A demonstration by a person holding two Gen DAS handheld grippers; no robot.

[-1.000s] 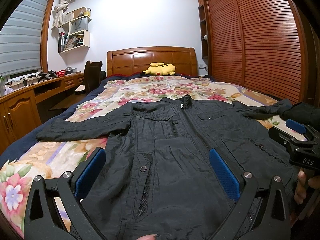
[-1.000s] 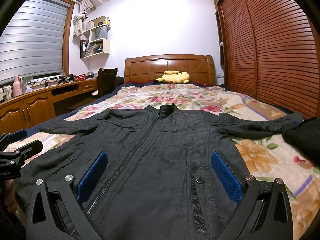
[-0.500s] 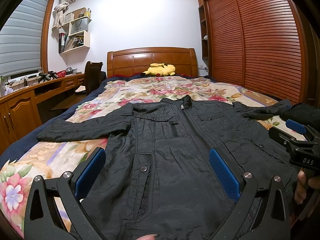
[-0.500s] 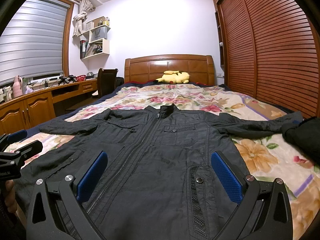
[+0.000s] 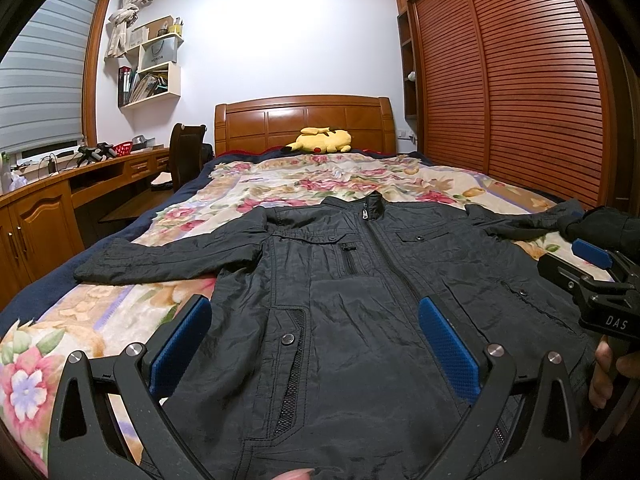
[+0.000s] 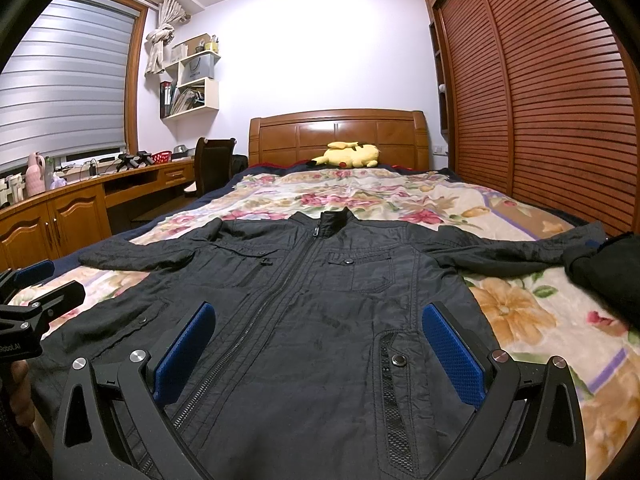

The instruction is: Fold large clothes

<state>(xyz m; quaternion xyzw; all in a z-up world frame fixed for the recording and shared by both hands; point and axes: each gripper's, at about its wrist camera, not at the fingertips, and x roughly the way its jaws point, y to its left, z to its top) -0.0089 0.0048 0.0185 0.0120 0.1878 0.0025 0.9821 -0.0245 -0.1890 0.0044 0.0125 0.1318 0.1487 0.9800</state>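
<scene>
A large black zip jacket (image 5: 360,288) lies face up and spread flat on the floral bedspread, collar toward the headboard, both sleeves stretched out sideways; it also shows in the right wrist view (image 6: 316,304). My left gripper (image 5: 316,320) is open and empty, hovering above the jacket's left half near the hem. My right gripper (image 6: 316,328) is open and empty above the right half near the hem. The right gripper also shows at the right edge of the left wrist view (image 5: 592,276). The left gripper also shows at the left edge of the right wrist view (image 6: 28,300).
A floral bedspread (image 6: 360,196) covers the bed with a wooden headboard (image 6: 336,132). A yellow plush toy (image 6: 352,154) lies at the head. A dark bundle of cloth (image 6: 612,264) sits by the jacket's right sleeve. A desk (image 6: 80,196) runs along the left, wardrobe doors (image 6: 540,100) along the right.
</scene>
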